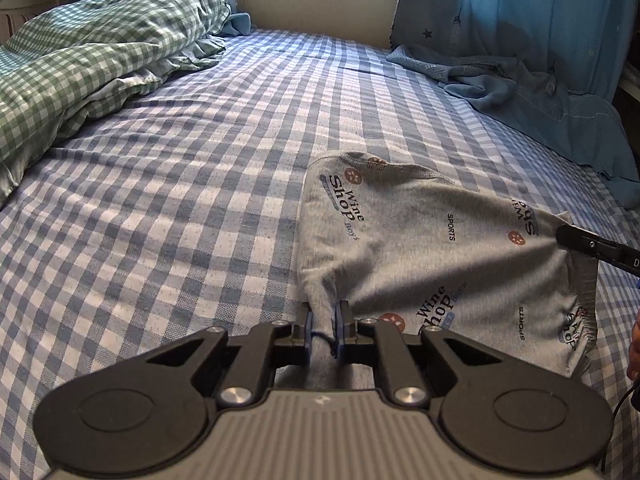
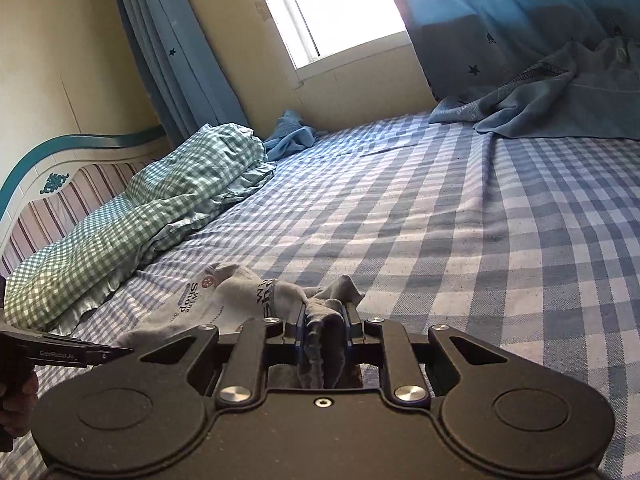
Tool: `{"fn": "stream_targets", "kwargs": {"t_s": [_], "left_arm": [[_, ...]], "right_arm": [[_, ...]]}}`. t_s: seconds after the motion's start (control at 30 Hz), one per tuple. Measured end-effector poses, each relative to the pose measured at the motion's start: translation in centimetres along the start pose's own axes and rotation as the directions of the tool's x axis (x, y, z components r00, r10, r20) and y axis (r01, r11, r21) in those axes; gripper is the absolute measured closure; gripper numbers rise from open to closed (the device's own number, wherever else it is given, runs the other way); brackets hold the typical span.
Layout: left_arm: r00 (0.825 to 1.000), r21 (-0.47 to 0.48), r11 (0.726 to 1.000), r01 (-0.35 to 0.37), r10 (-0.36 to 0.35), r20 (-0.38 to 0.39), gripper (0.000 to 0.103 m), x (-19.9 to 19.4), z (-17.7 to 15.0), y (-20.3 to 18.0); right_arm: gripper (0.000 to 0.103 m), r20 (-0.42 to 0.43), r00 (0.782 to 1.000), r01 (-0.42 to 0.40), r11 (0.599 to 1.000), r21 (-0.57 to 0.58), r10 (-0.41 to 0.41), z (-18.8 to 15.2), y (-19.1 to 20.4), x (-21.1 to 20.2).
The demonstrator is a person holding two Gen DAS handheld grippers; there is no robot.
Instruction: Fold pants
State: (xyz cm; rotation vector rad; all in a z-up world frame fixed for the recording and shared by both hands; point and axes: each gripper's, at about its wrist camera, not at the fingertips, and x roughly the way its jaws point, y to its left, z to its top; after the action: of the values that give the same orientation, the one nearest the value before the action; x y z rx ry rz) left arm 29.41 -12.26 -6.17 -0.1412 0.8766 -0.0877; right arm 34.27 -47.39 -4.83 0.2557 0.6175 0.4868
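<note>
While the grey printed cotton pants (image 1: 432,240) lie on the blue-and-white checked bedsheet (image 1: 200,184) at the lower right of the left wrist view, the left gripper (image 1: 323,326) pinches a fold of their near edge, jaws nearly together on the cloth. Low in the centre of the right wrist view, the right gripper (image 2: 323,326) clamps a bunched grey wad of them. A green checked quilt (image 2: 132,220) lies heaped at the left, blue star-printed curtains (image 2: 520,20) hanging at the upper right.
</note>
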Motion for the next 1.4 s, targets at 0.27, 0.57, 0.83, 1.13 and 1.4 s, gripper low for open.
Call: {"fn": "stream_targets", "kwargs": {"t_s": [0.27,0.57,0.83,1.13,1.4], "left_arm": [[1.0,0.003,1.0,-0.007,0.007,0.006,0.082,0.3,-0.4,0.0],[0.994,-0.04,0.994,-0.103,0.105,0.042,0.026,-2.2,-1.0,0.3],[0.984,0.003,0.992,-0.129,0.128,0.122,0.0,-8.3,-2.7,-0.1],[0.961,0.129,0.977,-0.167,0.132,0.245,0.0,-15.3,-7.8,0.2],[0.964,0.137,0.979,-0.15,0.114,0.239,0.0,-17.6,-12.9,2.4]], "right_arm": [[0.081,-0.004,1.0,0.005,1.0,0.008,-0.005,-0.5,-0.7,0.4],[0.034,0.017,0.99,0.138,0.99,-0.018,-0.137,-1.7,0.9,-3.1],[0.001,0.128,0.95,0.29,0.957,-0.011,-0.286,-4.2,7.8,-11.1],[0.001,0.221,0.892,0.399,0.916,0.03,-0.395,-9.2,19.2,-17.2],[0.001,0.216,0.864,0.465,0.885,0.001,-0.454,-14.9,25.5,-18.3]]}}
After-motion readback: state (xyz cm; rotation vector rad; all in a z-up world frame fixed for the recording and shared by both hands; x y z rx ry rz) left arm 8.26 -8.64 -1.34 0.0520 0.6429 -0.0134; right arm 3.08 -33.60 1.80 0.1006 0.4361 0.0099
